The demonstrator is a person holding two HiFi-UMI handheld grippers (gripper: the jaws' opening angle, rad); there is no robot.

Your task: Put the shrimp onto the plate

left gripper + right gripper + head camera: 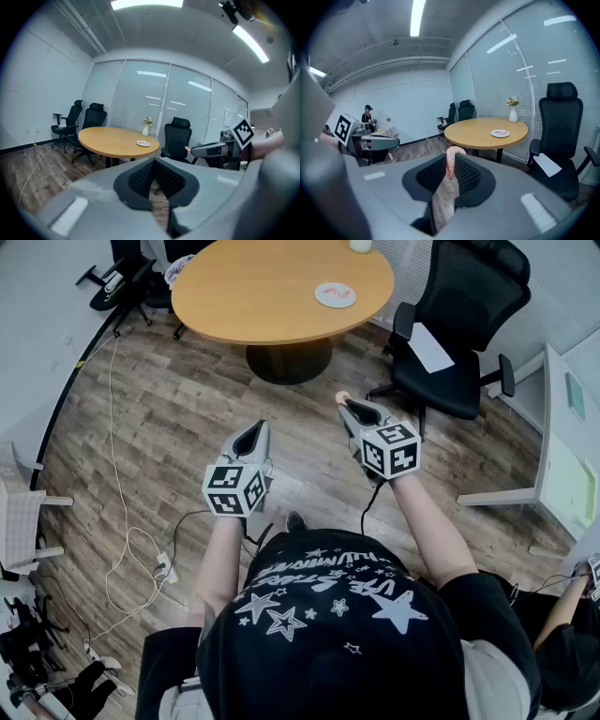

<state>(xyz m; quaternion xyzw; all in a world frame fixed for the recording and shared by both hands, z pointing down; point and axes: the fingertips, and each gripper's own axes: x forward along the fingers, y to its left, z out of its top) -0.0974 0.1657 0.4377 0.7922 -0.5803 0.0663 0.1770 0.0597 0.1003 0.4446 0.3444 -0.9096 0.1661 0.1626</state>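
Note:
I hold both grippers above the wooden floor, a few steps short of a round wooden table [272,287]. My right gripper [346,405] is shut on a pink shrimp [340,397], which sticks up between the pads in the right gripper view as the shrimp [451,161]. A white plate [335,294] with something red-orange on it lies near the table's right edge; the plate [500,133] shows ahead in the right gripper view, and the plate [143,143] in the left gripper view. My left gripper [260,427] is shut with nothing between its pads.
A black office chair [457,324] with a sheet of paper on its seat stands right of the table; more chairs [131,277] stand at the far left. White cables [117,521] trail over the floor at left. A white desk [562,446] is at right. A vase [513,114] stands on the table.

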